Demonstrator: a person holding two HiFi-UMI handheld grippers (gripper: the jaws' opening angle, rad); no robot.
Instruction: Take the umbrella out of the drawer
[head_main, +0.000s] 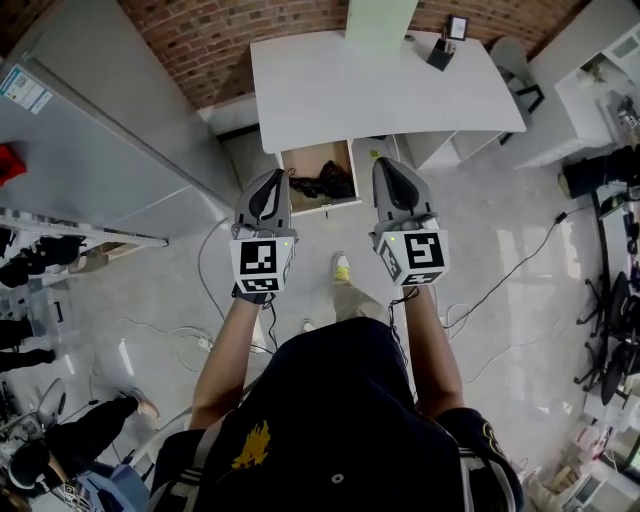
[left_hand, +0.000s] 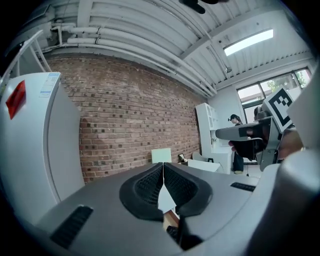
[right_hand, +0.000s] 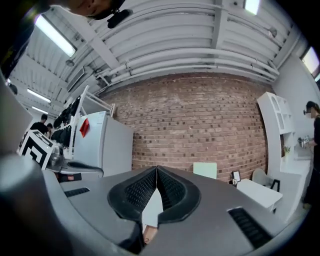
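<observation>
The left hand-held gripper (head_main: 269, 178) and the right hand-held gripper (head_main: 392, 165) are held side by side, each with its jaws pressed together on nothing. One drawer (head_main: 303, 160) stands open under the one white table (head_main: 380, 95). One dark umbrella (head_main: 325, 183) lies inside the drawer.

Open drawer (head_main: 303, 165), clear of table (head_main: 380, 95)
</observation>
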